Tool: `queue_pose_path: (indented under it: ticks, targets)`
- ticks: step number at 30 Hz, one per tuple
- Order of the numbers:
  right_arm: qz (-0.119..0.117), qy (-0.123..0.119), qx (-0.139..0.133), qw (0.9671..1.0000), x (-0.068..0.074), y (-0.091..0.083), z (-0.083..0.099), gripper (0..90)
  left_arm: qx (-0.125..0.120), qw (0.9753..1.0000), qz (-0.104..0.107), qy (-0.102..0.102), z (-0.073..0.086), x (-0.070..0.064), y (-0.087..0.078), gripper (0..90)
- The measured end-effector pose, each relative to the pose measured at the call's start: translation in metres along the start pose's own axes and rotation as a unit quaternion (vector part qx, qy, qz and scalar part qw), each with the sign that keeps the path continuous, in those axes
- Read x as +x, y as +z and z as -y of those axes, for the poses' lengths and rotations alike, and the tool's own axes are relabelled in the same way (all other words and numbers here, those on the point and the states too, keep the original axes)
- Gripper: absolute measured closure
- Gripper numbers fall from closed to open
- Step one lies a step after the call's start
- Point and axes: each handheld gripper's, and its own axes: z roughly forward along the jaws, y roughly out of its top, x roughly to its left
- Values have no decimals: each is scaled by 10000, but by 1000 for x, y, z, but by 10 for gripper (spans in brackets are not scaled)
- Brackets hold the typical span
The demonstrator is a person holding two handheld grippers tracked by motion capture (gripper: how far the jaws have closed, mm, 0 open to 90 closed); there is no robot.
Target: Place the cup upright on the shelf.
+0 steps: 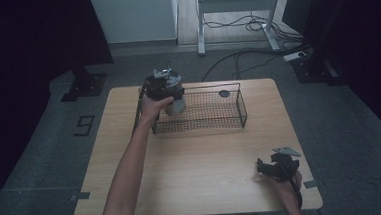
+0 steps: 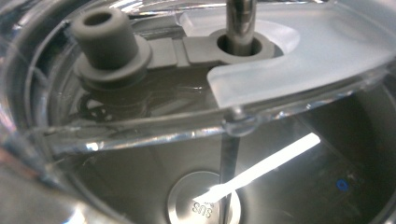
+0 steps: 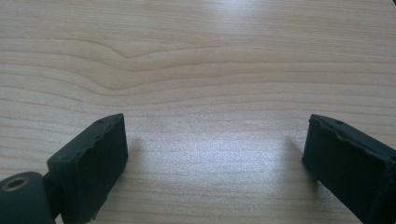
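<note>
Basically, the steel cup (image 1: 173, 94), clear lid on, is held by the left gripper (image 1: 159, 87) (jaw state cannot be told) over the wire basket's (image 1: 229, 116) left end and is best lowered upright, while the right gripper (image 3: 215, 154) rests spread on the bench (image 1: 202, 167).

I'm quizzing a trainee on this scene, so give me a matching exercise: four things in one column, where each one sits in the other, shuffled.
Things:
1. steel cup with clear lid
2. dark round disc
3. right tongs
4. wire basket

Places:
A. near right corner of the table
B. far half of the table
C. left end of the basket, at the left tongs
D. basket floor, far right

Pairs: 1-C, 2-D, 3-A, 4-B
</note>
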Motion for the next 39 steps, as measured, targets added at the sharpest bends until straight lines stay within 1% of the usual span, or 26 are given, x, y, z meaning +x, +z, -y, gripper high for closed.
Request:
queue_pose_path:
  ticks: [3, 4, 7, 19, 25, 35, 39]
  targets:
    - [3, -1, 0, 10000, 0, 0, 0, 64, 34, 10000, -37, 26, 2, 1, 3, 44]
    - [2, 1, -2, 10000, 0, 0, 0, 65, 91, 9999, -48, -5, 6, 2, 7, 44]
    - [3, -1, -3, 10000, 0, 0, 0, 66, 155, 9998, -87, -9, 11, 3, 11, 44]
    - [5, -2, -3, 10000, 0, 0, 0, 66, 294, 9994, -149, -132, 31, 5, 24, 43]
    - [5, -2, -3, 10000, 0, 0, 0, 66, 391, 9990, -191, -96, 39, 3, 30, 43]
    - [5, -3, -5, 10000, 0, 0, 0, 67, 413, 9988, -256, -63, 45, 1, 33, 43]
    - [5, -2, -4, 10000, 0, 0, 0, 67, 447, 9986, -285, 4, 48, 0, 34, 43]
